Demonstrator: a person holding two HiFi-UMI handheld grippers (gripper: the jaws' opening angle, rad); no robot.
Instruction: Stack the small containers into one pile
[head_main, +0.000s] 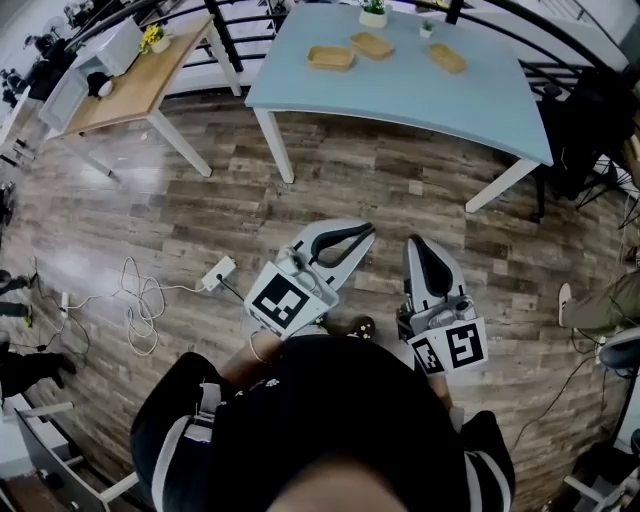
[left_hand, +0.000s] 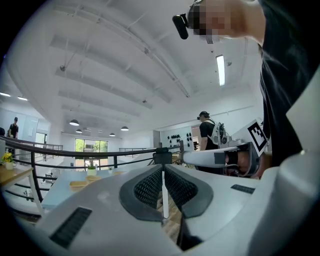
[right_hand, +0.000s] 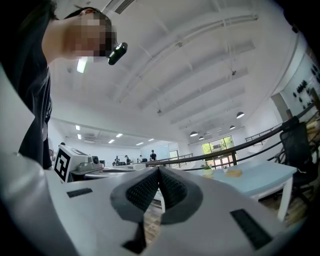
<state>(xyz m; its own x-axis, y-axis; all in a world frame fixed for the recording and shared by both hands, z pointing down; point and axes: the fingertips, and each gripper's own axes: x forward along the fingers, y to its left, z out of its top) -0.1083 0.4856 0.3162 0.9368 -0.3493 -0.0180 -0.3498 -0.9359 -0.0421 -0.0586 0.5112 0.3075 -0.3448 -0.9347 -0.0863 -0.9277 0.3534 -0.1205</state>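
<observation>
The three small containers (head_main: 330, 57) look to us like shallow wooden trays: light, stiff, best pinched at a rim. They lie apart near the table's (head_main: 420, 100) far edge. Our left gripper (head_main: 366, 231) and right gripper (head_main: 419, 244) are clenched on nothing, well short of it, above the plank floor (head_main: 400, 190).

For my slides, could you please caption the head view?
Left tool and right tool, both shut, face blue table holding three unstacked wooden trays.

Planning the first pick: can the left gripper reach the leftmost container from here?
Probably not: the left gripper is shut and open floor separates it from the table where the leftmost container lies.
</observation>
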